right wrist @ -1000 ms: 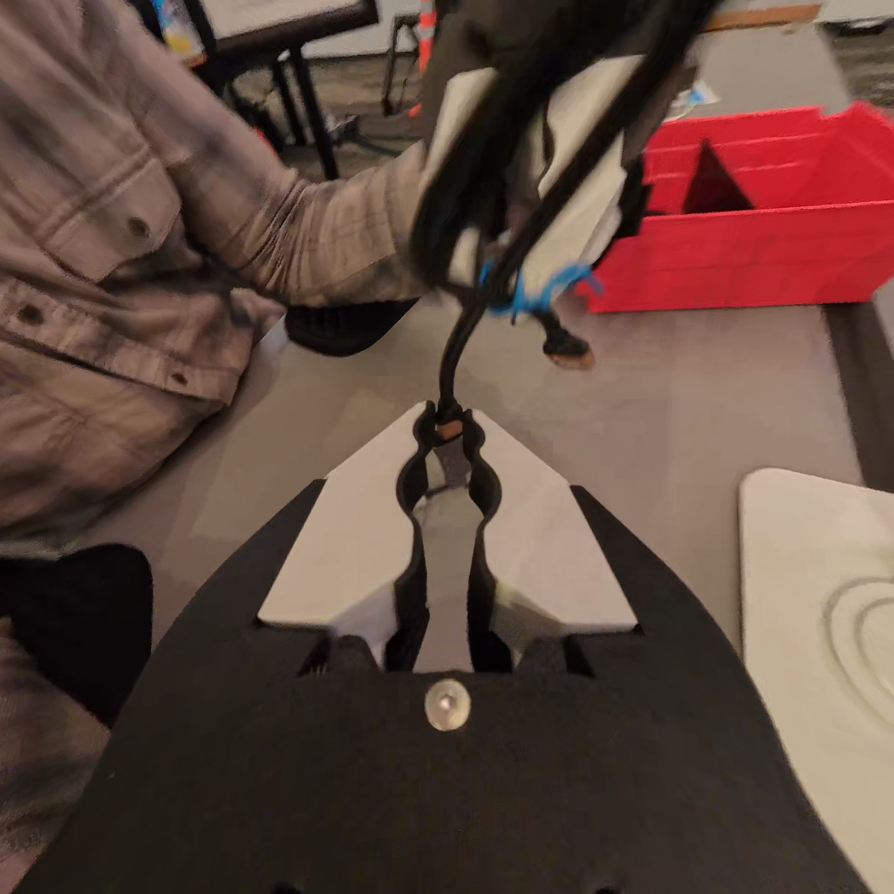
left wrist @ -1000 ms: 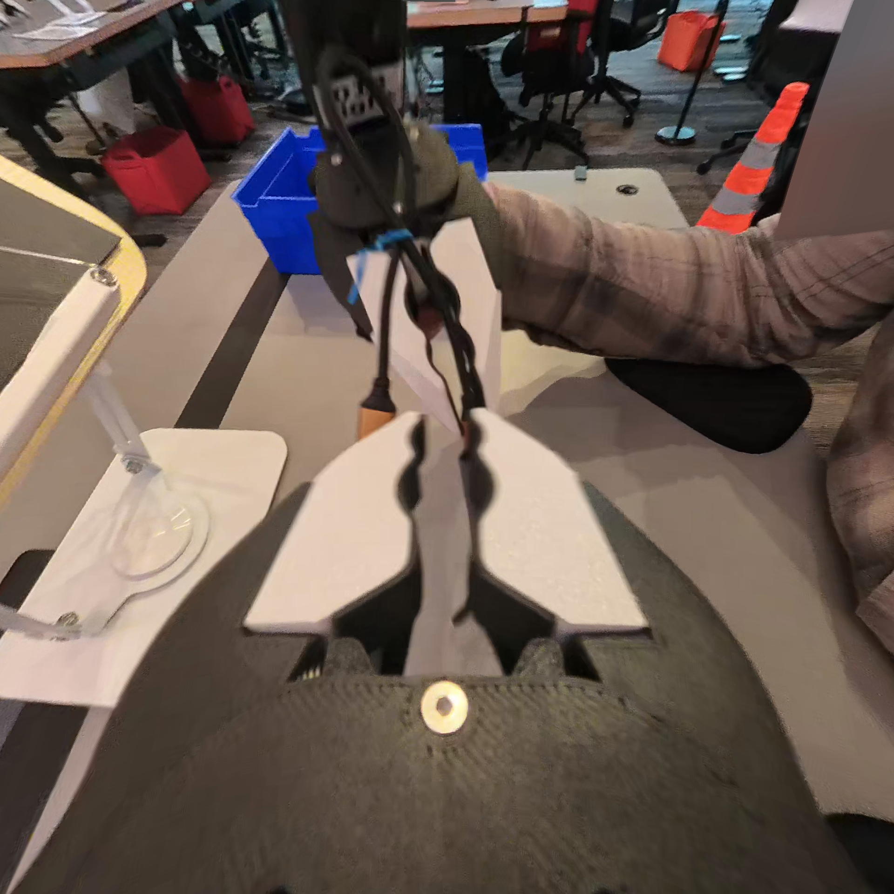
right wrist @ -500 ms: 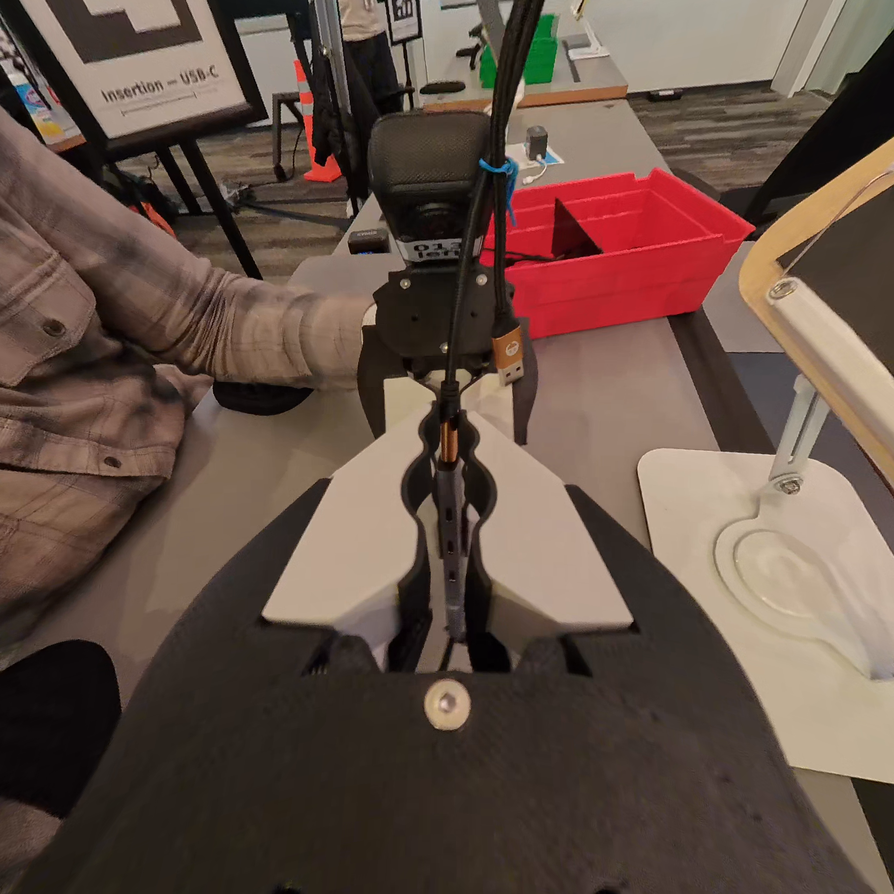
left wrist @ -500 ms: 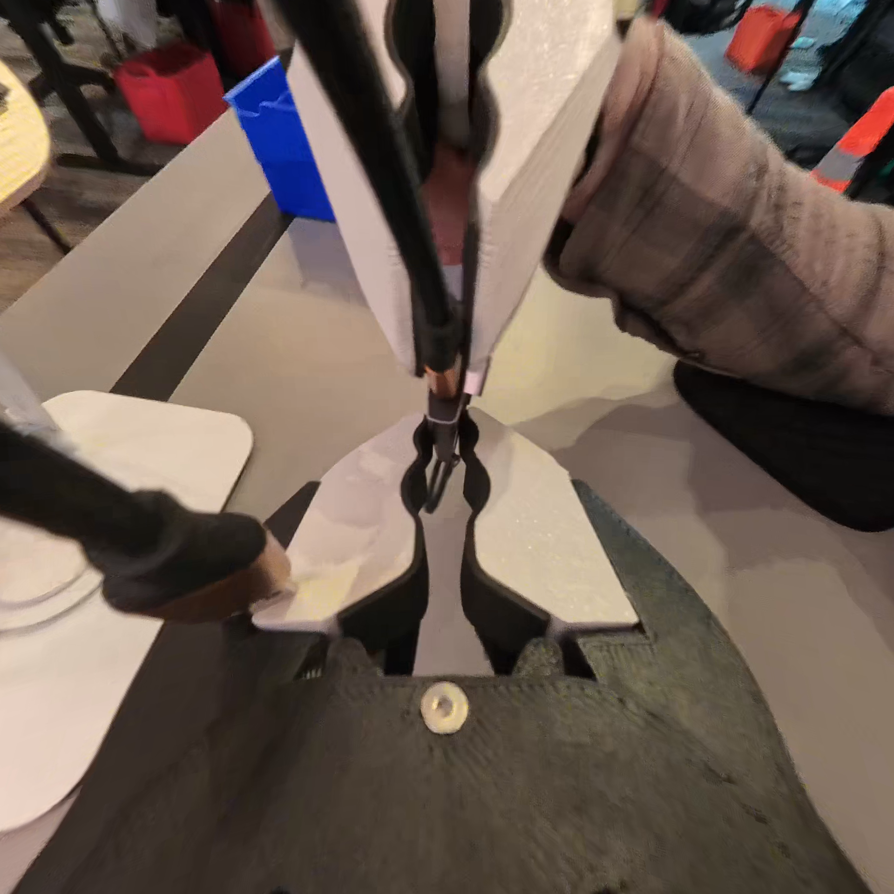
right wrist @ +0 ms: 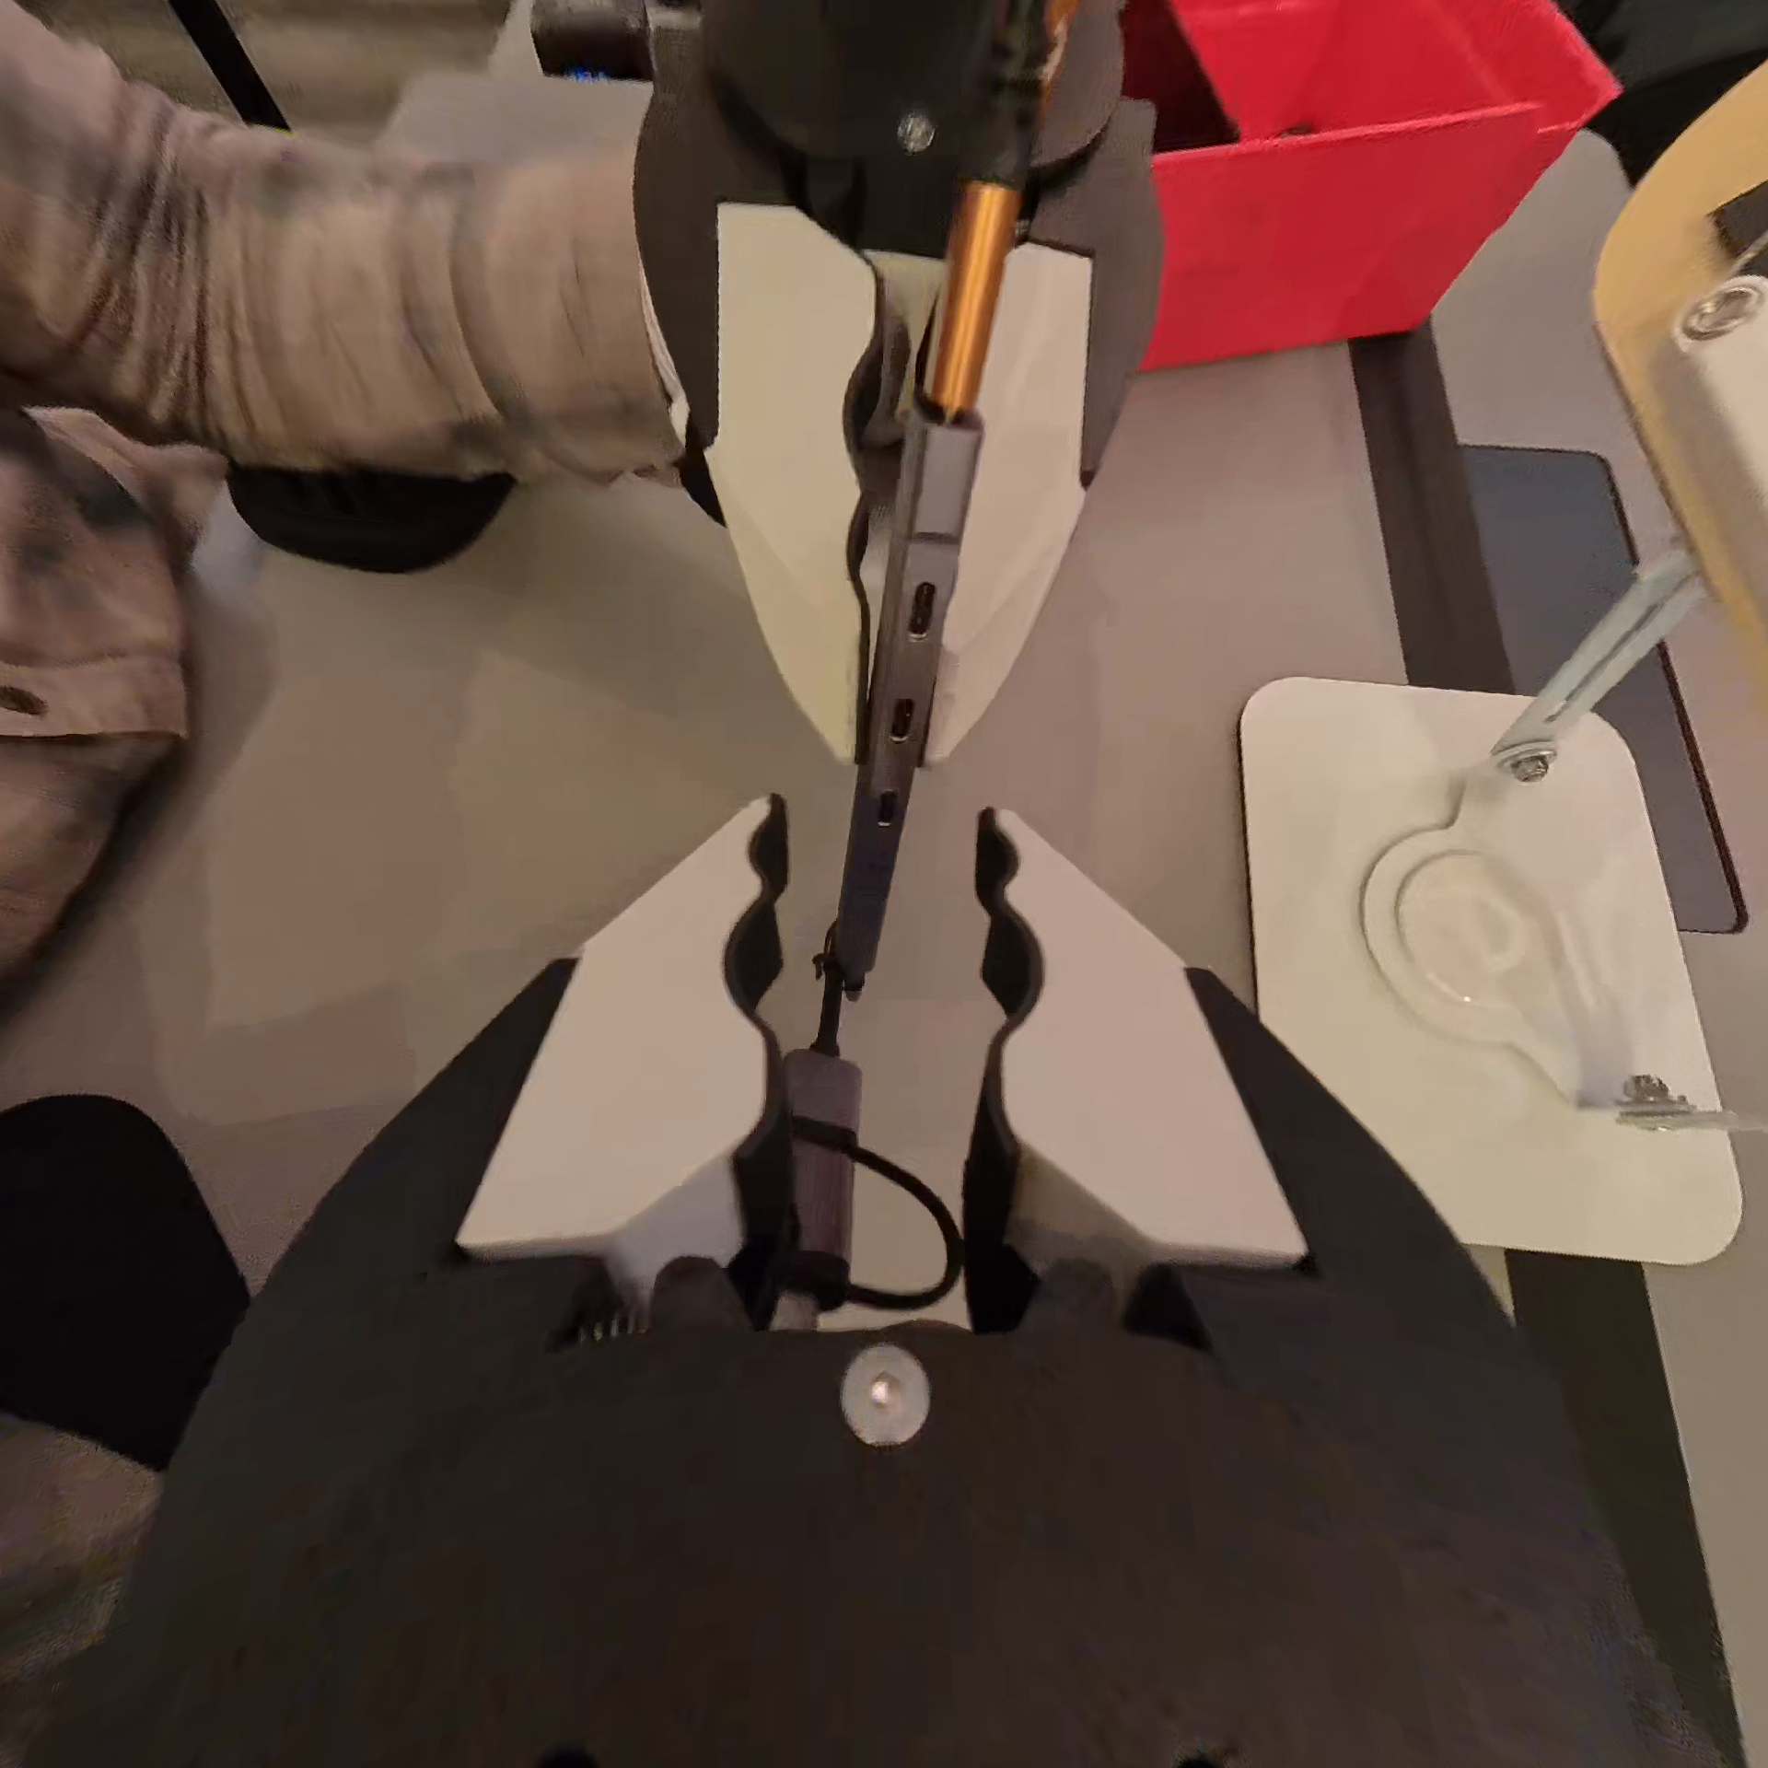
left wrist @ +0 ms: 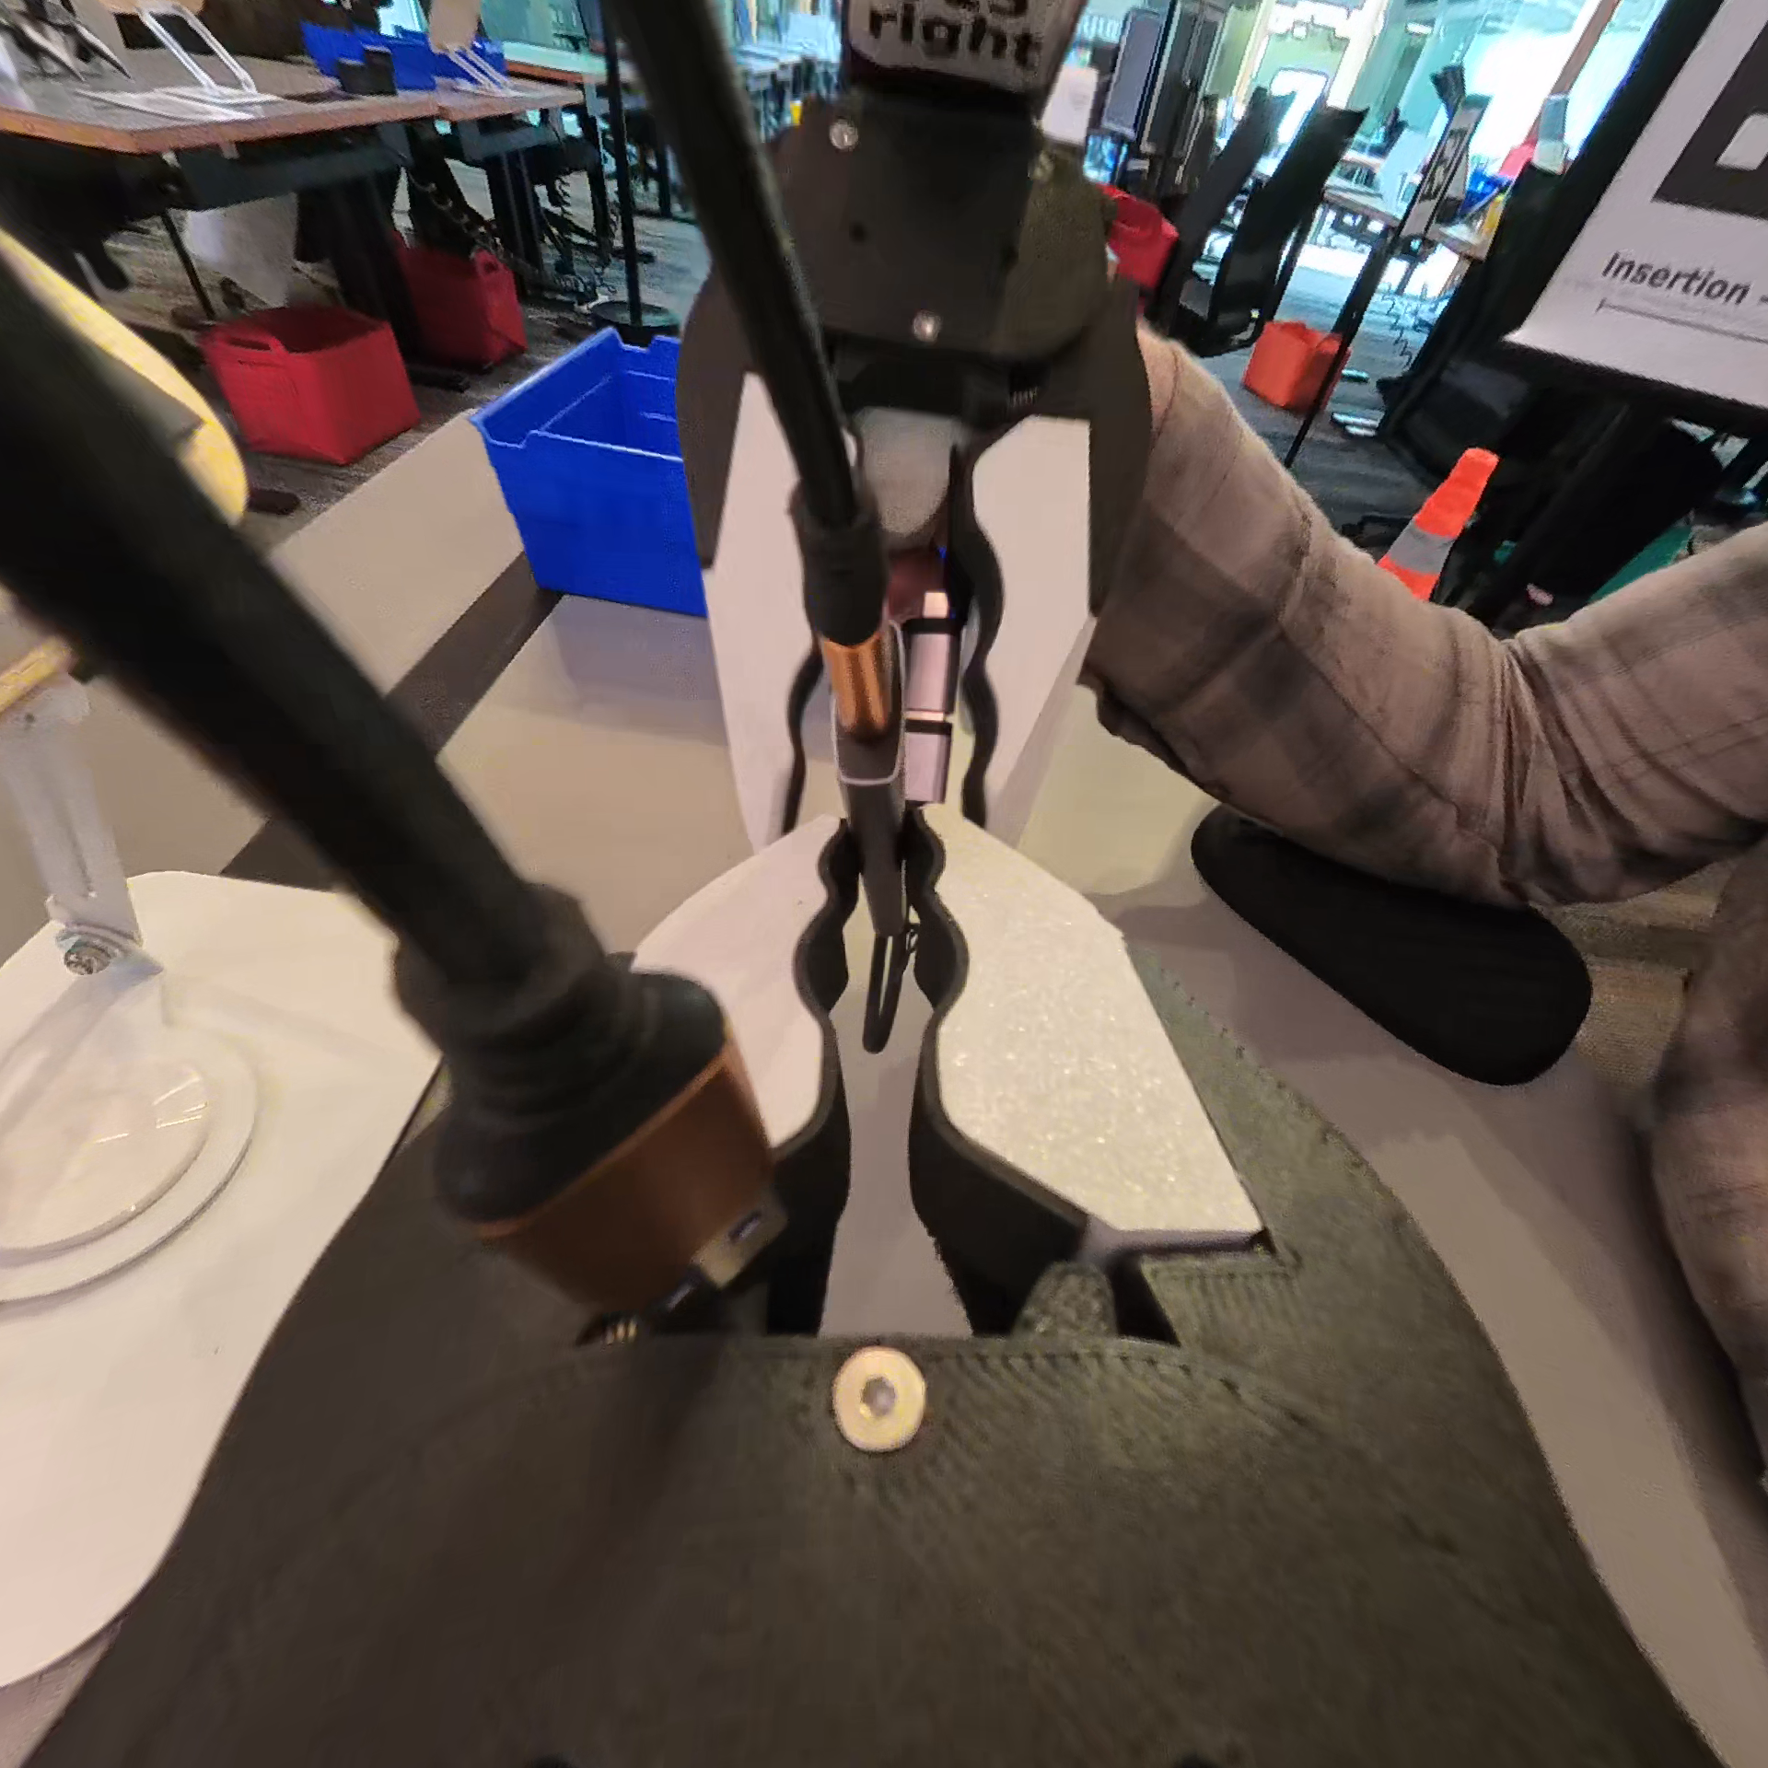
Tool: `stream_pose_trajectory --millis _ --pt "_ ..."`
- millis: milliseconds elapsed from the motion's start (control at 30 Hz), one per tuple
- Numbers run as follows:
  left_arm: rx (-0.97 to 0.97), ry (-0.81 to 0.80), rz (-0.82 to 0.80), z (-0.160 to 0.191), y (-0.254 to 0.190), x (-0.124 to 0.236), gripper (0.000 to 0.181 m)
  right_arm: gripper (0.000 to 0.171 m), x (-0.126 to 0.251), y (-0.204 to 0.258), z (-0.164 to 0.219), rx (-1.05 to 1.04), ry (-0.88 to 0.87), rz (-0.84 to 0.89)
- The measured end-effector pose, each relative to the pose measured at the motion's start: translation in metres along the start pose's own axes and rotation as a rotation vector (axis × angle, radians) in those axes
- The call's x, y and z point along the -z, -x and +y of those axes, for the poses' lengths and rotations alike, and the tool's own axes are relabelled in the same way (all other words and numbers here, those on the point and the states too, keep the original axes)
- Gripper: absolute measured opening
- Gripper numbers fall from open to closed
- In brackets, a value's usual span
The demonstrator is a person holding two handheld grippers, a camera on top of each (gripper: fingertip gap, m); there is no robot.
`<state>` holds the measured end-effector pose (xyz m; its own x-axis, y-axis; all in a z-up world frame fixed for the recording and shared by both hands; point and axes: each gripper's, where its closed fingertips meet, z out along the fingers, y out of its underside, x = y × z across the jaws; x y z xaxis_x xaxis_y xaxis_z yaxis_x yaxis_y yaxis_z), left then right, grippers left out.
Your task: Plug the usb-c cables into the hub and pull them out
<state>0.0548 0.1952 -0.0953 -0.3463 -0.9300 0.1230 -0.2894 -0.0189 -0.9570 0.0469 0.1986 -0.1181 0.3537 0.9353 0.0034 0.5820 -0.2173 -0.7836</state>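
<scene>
hub [right wrist: 907, 612]: slim grey bar, frame centre, pinched by left gripper [right wrist: 895, 756] at its tips. right gripper [right wrist: 880, 832]: jaws now spread, released since half a second ago. usb-c cable [right wrist: 968, 297], copper plug seated in hub's far end; insertion judged done, pull-out pending.

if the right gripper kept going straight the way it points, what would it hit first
Most likely the grey hub, which already reaches between the open right gripper. Further on, its fingertips would probably meet the white fingers of the left gripper, shut on that hub. Depth between the tips is hard to judge.
</scene>
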Motion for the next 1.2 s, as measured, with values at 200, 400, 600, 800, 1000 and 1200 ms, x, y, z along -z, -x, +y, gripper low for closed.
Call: stream_pose_trajectory --millis 200,400,600,800,1000,1200 --pt "-0.02 -0.003 -0.006 -0.002 0.0 0.006 0.009 0.006 -0.014 0.001 -0.004 0.021 0.0 -0.035" --pt "-0.013 -0.024 -0.034 -0.017 0.0 0.017 0.034 0.006 0.007 -0.003 -0.013 0.038 -0.039 0.032" --pt "-0.032 -0.061 -0.097 -0.028 0.009 0.042 0.035 0.006 0.109 -0.022 0.005 -0.004 0.009 0.309" --pt "-0.036 -0.008 -0.116 -0.016 0.014 0.036 0.027 0.007 0.276 -0.061 0.11 -0.182 0.382 0.662" --pt "-0.032 0.034 -0.101 -0.004 0.014 0.023 0.022 0.007 0.36 -0.093 0.227 -0.396 0.614 0.786" --pt "-0.024 0.068 -0.082 0.008 0.013 0.013 0.022 0.007 0.341 -0.137 0.281 -0.722 0.207 0.719"
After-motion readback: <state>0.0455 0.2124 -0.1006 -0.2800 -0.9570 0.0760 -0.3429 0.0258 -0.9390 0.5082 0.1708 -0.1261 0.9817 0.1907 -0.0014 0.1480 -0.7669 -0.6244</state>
